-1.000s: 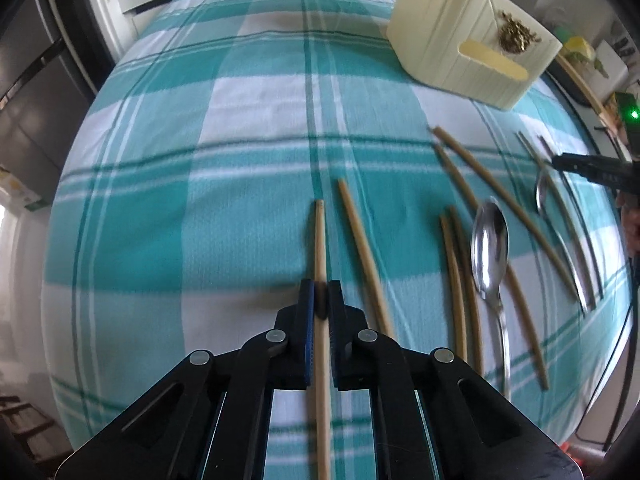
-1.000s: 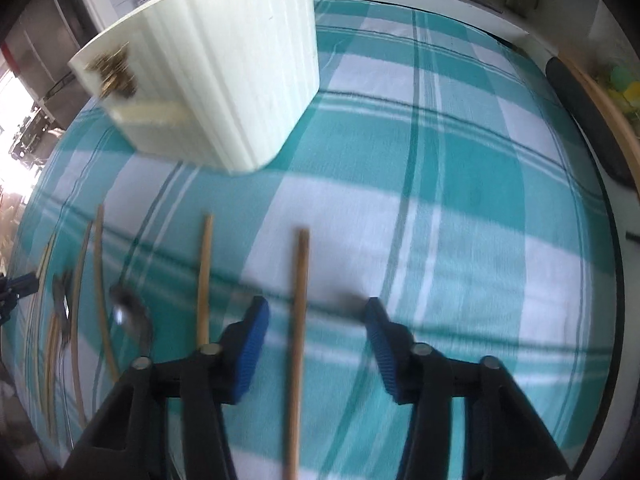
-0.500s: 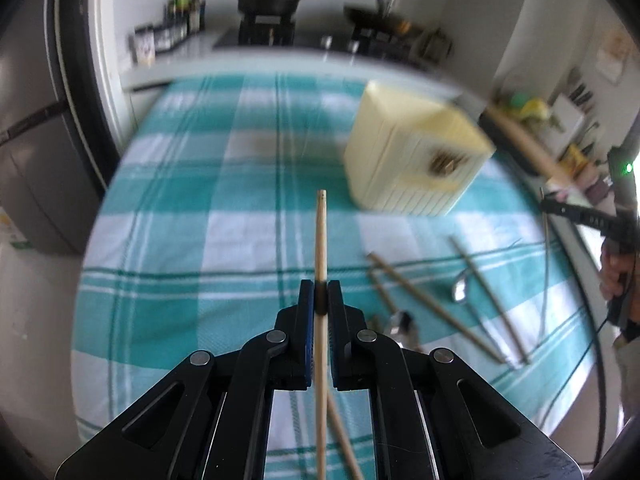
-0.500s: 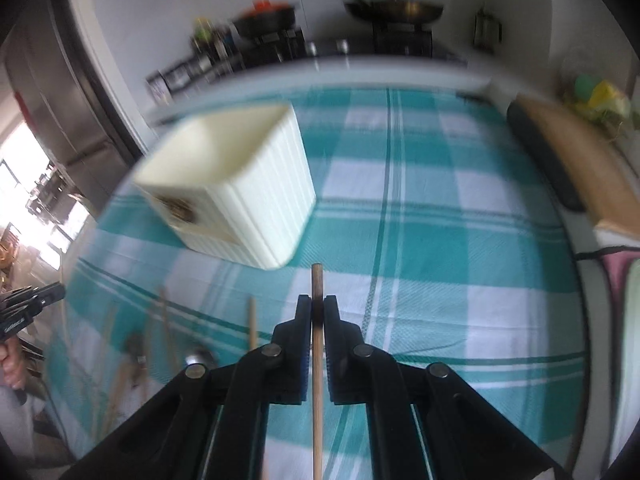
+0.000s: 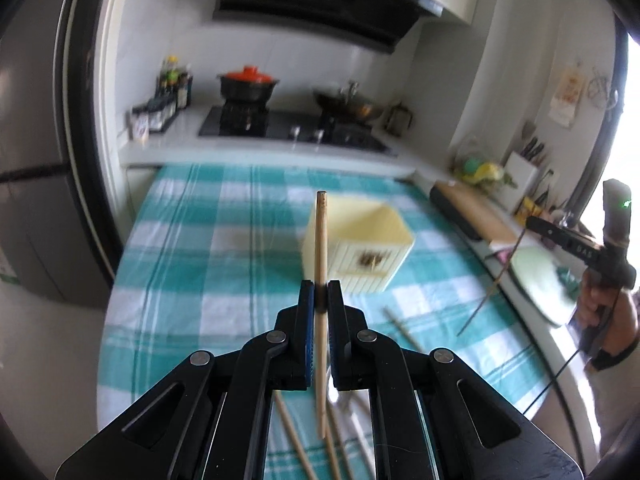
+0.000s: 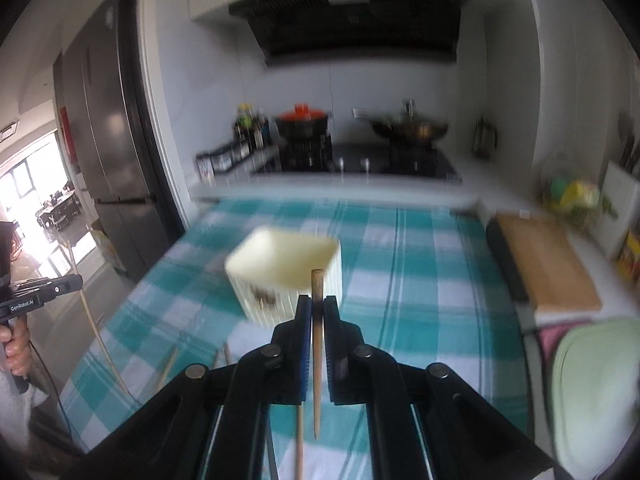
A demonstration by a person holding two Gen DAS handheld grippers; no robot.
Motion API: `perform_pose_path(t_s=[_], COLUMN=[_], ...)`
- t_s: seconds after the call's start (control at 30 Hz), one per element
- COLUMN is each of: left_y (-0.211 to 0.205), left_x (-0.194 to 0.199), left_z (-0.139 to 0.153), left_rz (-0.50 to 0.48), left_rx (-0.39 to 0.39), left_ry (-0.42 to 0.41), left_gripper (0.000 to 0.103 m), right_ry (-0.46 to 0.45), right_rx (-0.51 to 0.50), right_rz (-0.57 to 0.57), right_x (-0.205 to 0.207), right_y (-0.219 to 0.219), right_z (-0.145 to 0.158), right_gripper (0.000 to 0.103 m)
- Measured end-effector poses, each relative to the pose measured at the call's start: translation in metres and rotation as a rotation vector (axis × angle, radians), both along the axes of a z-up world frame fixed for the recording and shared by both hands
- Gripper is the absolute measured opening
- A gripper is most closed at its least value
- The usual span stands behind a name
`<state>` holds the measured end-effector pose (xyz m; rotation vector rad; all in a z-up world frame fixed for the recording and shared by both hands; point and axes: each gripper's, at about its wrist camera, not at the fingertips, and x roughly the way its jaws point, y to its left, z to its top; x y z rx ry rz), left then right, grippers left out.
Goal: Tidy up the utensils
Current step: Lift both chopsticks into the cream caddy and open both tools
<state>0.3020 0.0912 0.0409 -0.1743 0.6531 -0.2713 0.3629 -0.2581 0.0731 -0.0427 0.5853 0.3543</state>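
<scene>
Left tongs (image 5: 321, 294) and right tongs (image 6: 317, 307) each clamp one chopstick (image 5: 321, 248) (image 6: 317, 344) mid-shaft, aloft over the checked tabletop (image 5: 192, 264). Cream holder (image 5: 360, 248) sits ahead w/ more sticks (image 5: 400, 330) loose below. Risk: thin sticks pivot or slip, missing the opening.

Chopstick (image 5: 321, 248) – matt wood; holder (image 5: 360, 254) – ribbed cream plastic; tablecloth (image 5: 192, 264) – woven cloth.

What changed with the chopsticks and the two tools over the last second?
The right tool closed on a chopstick that lay between its open fingers. Both tools then lifted their chopsticks off the table; the left tool already held its own. The box stayed put.
</scene>
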Motion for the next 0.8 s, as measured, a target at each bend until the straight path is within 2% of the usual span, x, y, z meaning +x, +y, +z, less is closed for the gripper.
perform_pose_path(t_s=[0.17,0.27,0.37,0.43,0.53,0.67,0.8], left_y=[-0.019,-0.036,-0.053,-0.064,-0.076,-0.078,-0.079], left_x=[0.034,0.063,0.094,0.119,0.150,0.194,0.217], left_z=[0.058,0.086,0.098,0.092,0.066,0.008,-0.039], left_rz=[0.023,0.062,0.103,0.127,0.143,0.133,0.119], left_rx=[0.018,0.034,0.030,0.024,0.023,-0.022,-0.022], left_ry=[-0.133,-0.240,-0.322,-0.344,-0.309,-0.138,0.003], left_gripper=[0.004,0.004,0.004,0.004,0.004,0.004,0.004], right_ry=[-0.107,-0.174,-0.242,-0.269,-0.212,-0.089,0.054], right_rx=[0.047,0.084,0.090,0.090,0.086,0.071,0.060], right_rz=[-0.017,-0.034,-0.050,-0.055,-0.051,-0.036,-0.030], right_x=[0.031,0.049,0.064,0.076,0.100,0.133,0.159], right_y=[0.017,0.026,0.035,0.042,0.048,0.050,0.051], right_z=[0.049,0.066,0.065,0.056,0.029,-0.013,-0.050], right_gripper=[0.006,0.006,0.006,0.006,0.006,0.006,0.006])
